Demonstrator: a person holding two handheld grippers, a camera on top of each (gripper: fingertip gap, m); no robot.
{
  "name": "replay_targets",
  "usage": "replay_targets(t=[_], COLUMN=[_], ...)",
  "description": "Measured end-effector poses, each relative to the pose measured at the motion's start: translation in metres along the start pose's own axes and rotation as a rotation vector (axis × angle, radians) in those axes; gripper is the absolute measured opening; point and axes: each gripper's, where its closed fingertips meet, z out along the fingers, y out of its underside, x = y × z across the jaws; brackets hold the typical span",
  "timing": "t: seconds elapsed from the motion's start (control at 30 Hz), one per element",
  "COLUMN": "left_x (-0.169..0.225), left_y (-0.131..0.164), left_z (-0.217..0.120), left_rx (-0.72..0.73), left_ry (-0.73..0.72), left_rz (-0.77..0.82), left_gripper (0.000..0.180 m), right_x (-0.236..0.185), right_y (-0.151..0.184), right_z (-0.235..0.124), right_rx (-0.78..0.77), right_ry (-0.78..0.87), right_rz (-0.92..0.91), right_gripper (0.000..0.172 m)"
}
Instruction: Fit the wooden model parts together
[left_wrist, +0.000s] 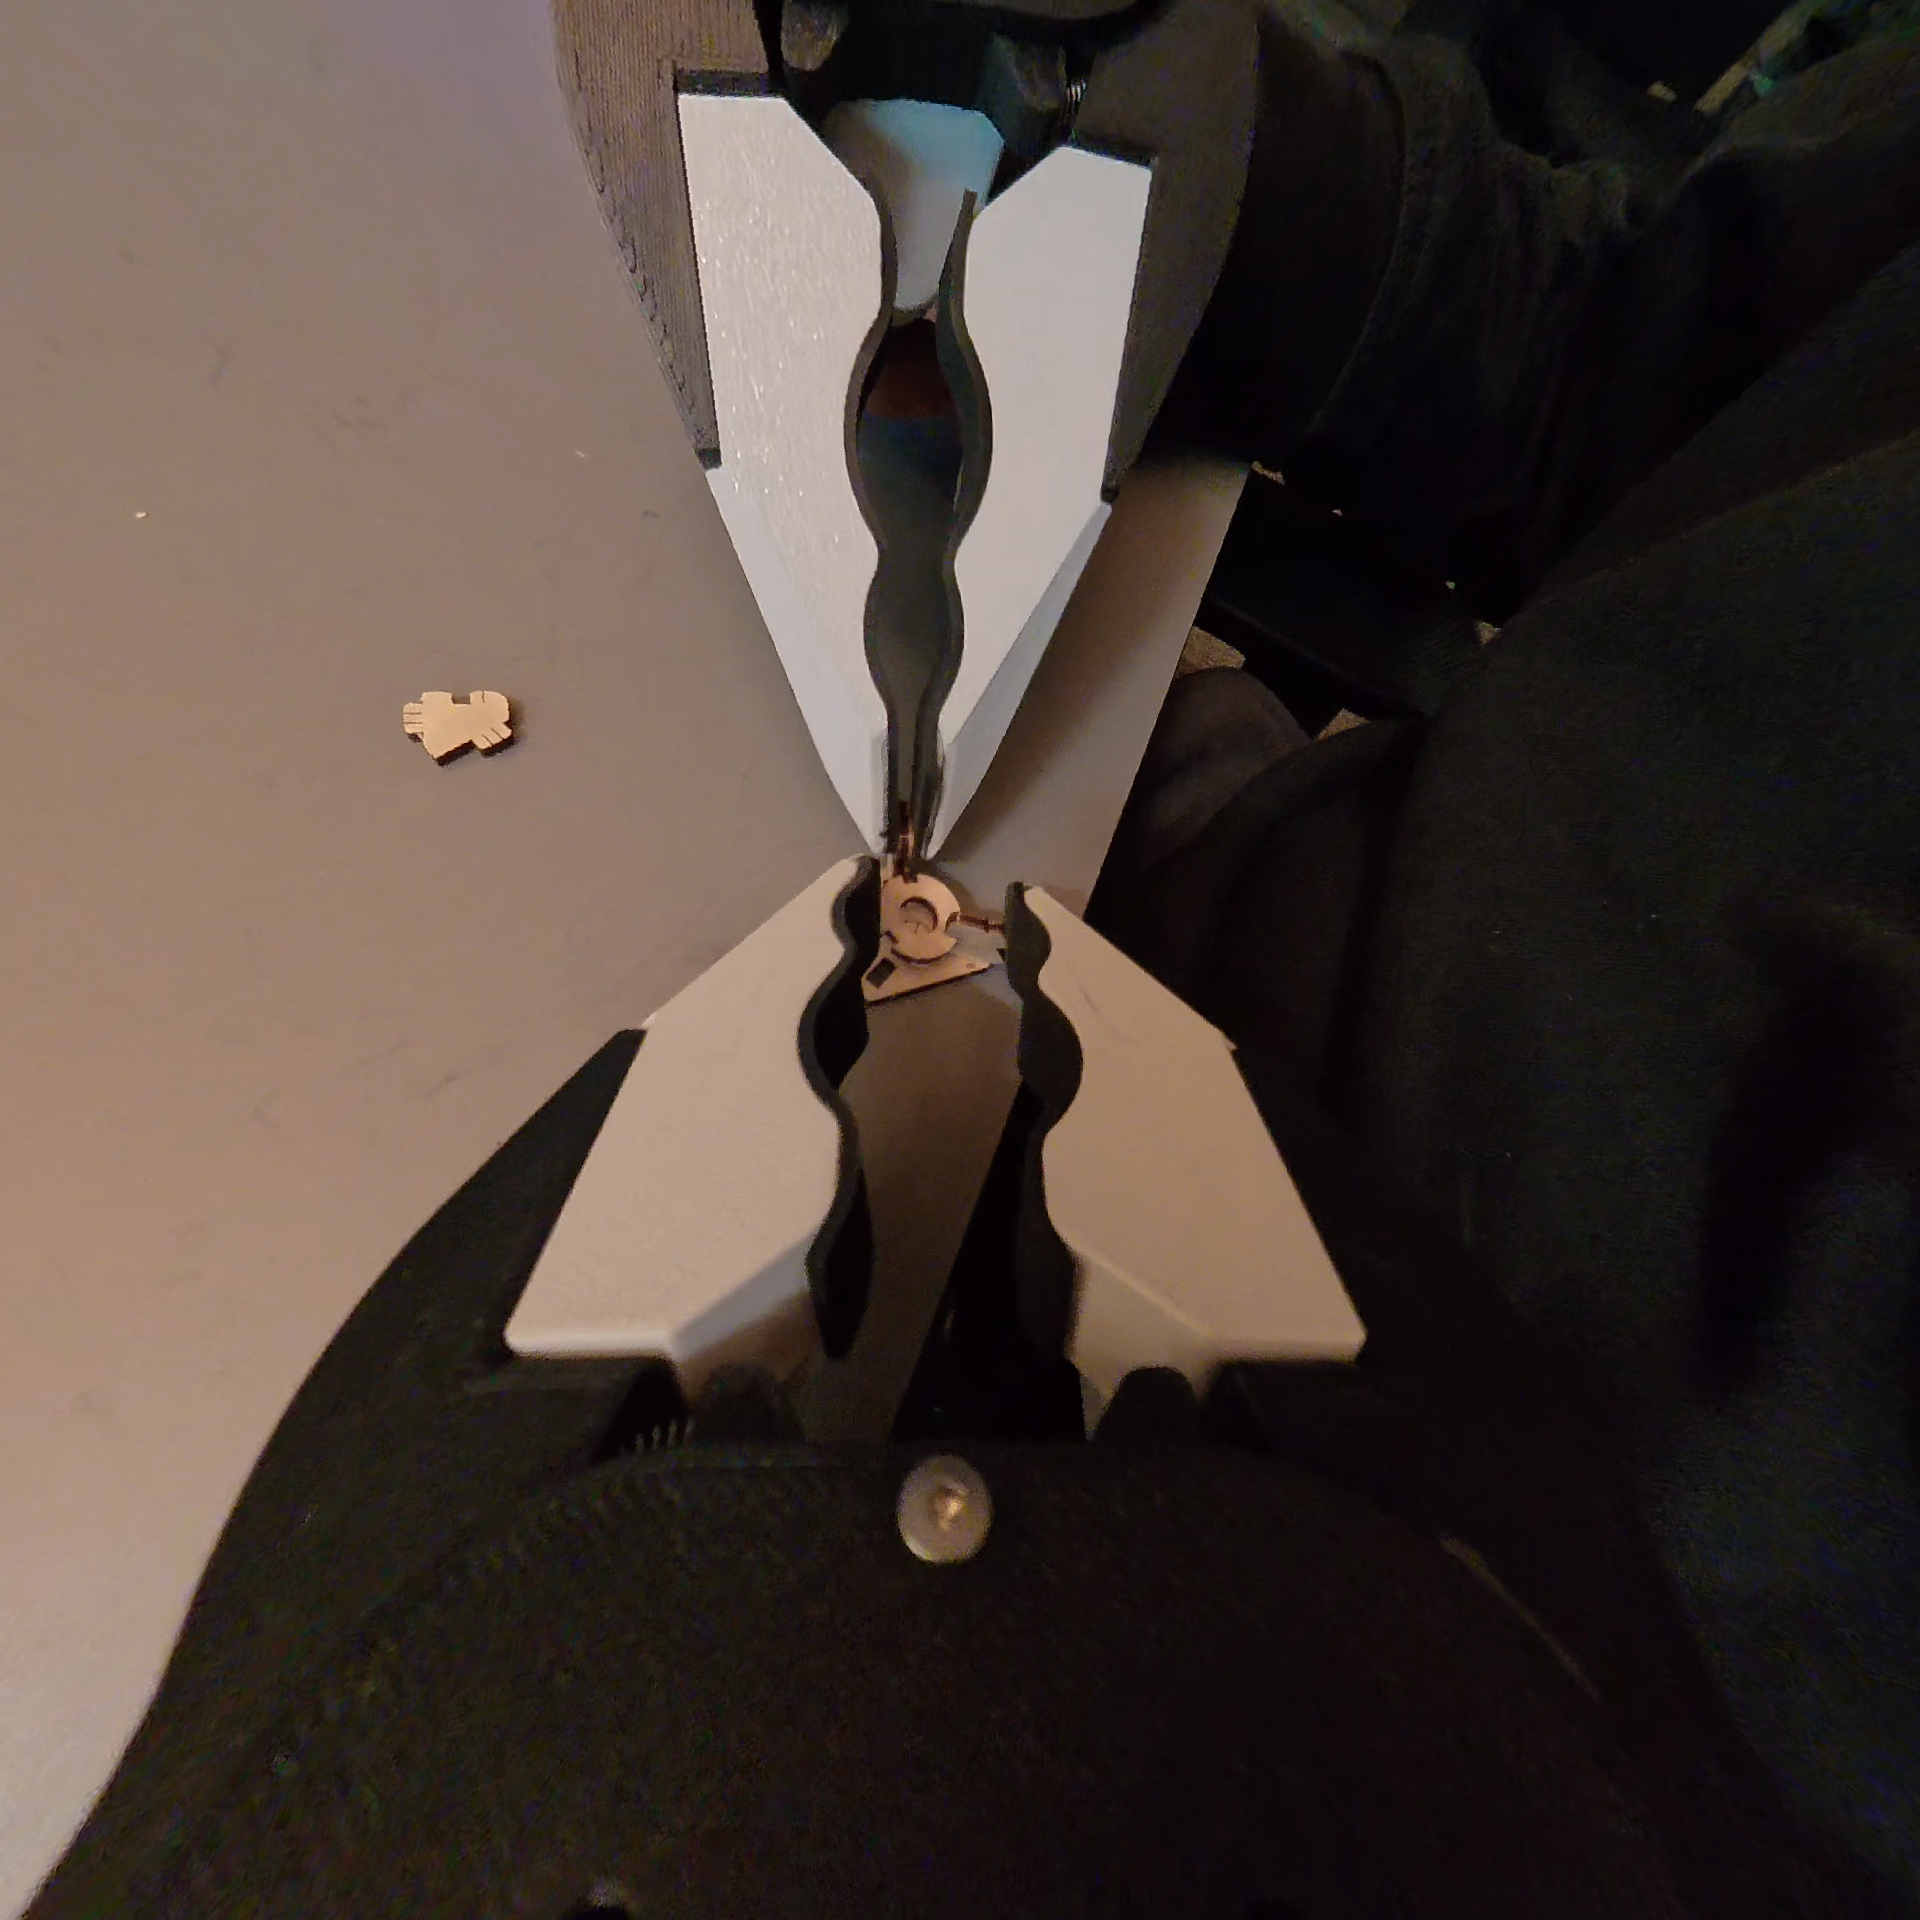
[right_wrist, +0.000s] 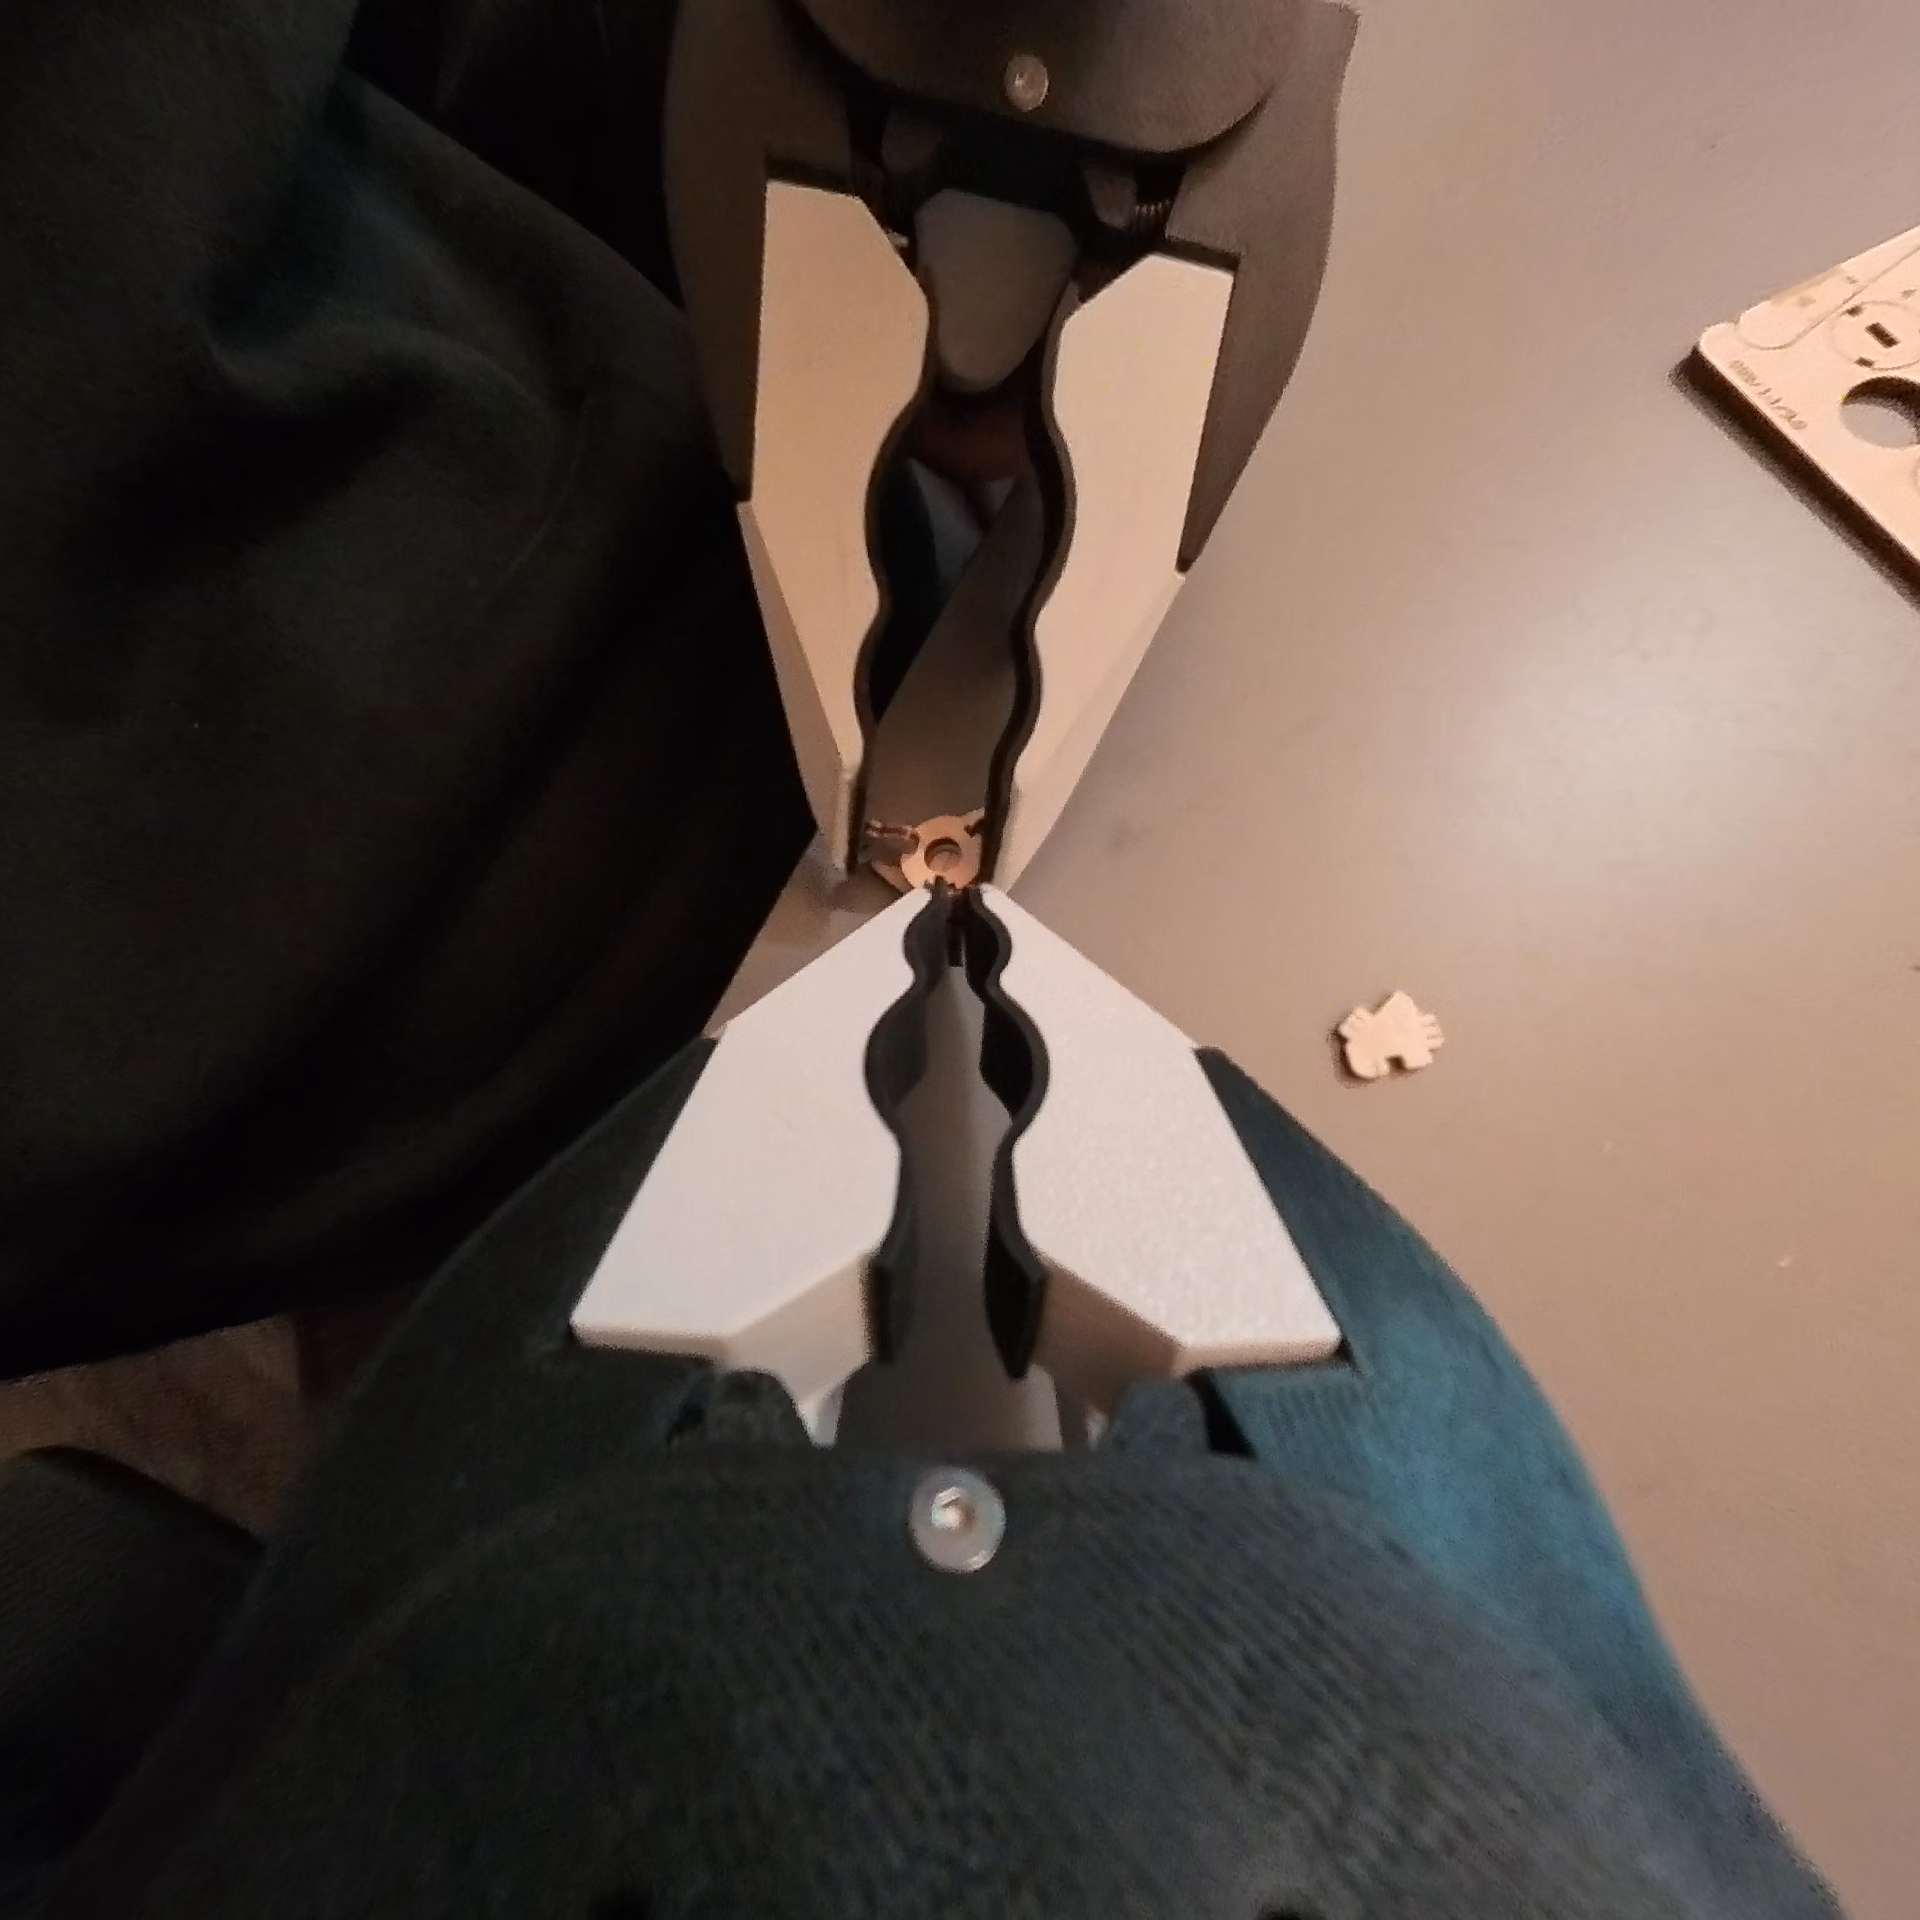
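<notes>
My two grippers meet tip to tip above a grey table (left_wrist: 260, 416). My left gripper (left_wrist: 935, 904) is shut on a small wooden assembly (left_wrist: 920, 930): a round disc with a hole on a flat angular plate, with a thin pin sticking out to the right pad. In the right wrist view the assembly (right_wrist: 930, 840) spans both pads of the left gripper (right_wrist: 928, 836). My right gripper (right_wrist: 951, 914) is shut on a thin wooden tab (right_wrist: 948, 902) that meets the disc's edge. It shows from above in the left wrist view (left_wrist: 906, 821).
A small loose wooden cut-out (left_wrist: 457, 724) lies on the table, also in the right wrist view (right_wrist: 1390, 1034). A wooden sheet with punched-out holes (right_wrist: 1829, 416) lies at the far right. A person's dark clothing (left_wrist: 1558, 935) fills the side beyond the table edge. Only a small space, under 4 cm, lies between the two pairs of fingers. Left tips and right tips are each some 8 cm from the small loose wooden cut-out (left_wrist: 457, 724). It turns up in the right wrist view (right_wrist: 1390, 1029) as well.
</notes>
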Motion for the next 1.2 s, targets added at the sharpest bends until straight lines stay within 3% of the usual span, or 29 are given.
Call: replay_targets(t=[0.4,0.6,0.93,1.2], left_x=[-0.0009,-0.0021,-0.0019,-0.0019], left_y=[0.0060,0.0080,0.0049,0.0054], left_z=[-0.0042,-0.0034,-0.0035,-0.0034], left_rx=[-0.052,-0.070,-0.034,-0.031], left_ry=[-0.031,-0.045,-0.024,-0.027], left_rz=[-0.008,-0.023,-0.027,-0.005], left_gripper=[0.038,0.025,0.025,0.024], right_x=[-0.0001,0.0009,0.0009,0.0000], right_y=[-0.0002,0.0003,0.0011,0.0010], right_z=[0.0005,-0.0002,-0.0010,-0.0010], right_rx=[-0.012,-0.011,-0.013,0.003], right_ry=[0.025,0.034,0.050,0.094], right_rz=[-0.021,-0.015,-0.042,-0.166], right_gripper=[0.001,0.001,0.001,0.000])
